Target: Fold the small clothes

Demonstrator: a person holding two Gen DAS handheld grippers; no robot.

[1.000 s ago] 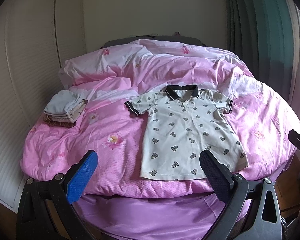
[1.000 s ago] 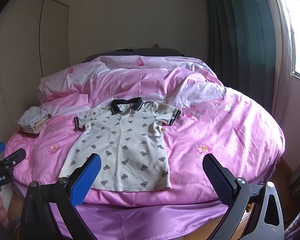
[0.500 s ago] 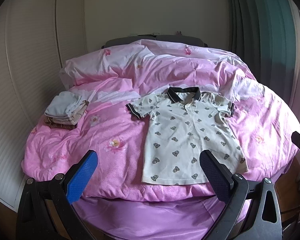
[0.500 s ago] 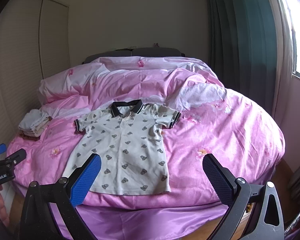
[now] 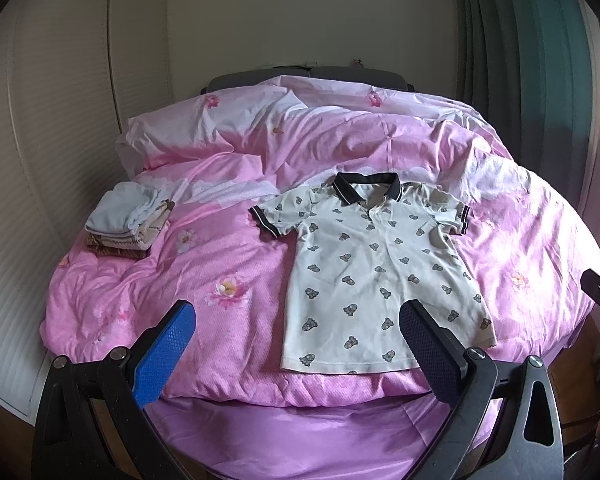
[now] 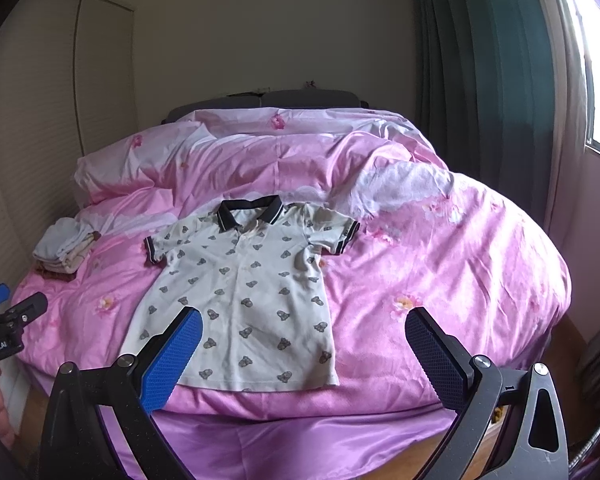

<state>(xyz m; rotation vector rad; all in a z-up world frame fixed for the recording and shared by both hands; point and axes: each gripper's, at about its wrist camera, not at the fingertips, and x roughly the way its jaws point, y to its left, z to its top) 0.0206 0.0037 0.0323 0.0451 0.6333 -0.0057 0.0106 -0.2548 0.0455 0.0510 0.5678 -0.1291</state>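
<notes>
While both grippers hang wide open and empty, a polo (image 5: 380,276) lies flat on the bed (image 5: 228,264).
Left gripper (image 5: 296,340) and right gripper (image 6: 304,344) hover at the foot; folded stack (image 5: 126,222) at ten o'clock.

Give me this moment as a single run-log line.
stage: approach | polo shirt: flat, unfolded, collar away | folded pile: left of shirt | left gripper: open, empty | right gripper: open, empty

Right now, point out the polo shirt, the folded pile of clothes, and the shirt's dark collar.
polo shirt (image 5: 380,276), left wrist view, middle of the chest.
folded pile of clothes (image 5: 126,220), left wrist view, top garment.
dark collar (image 6: 249,209), right wrist view, middle of the band.
</notes>
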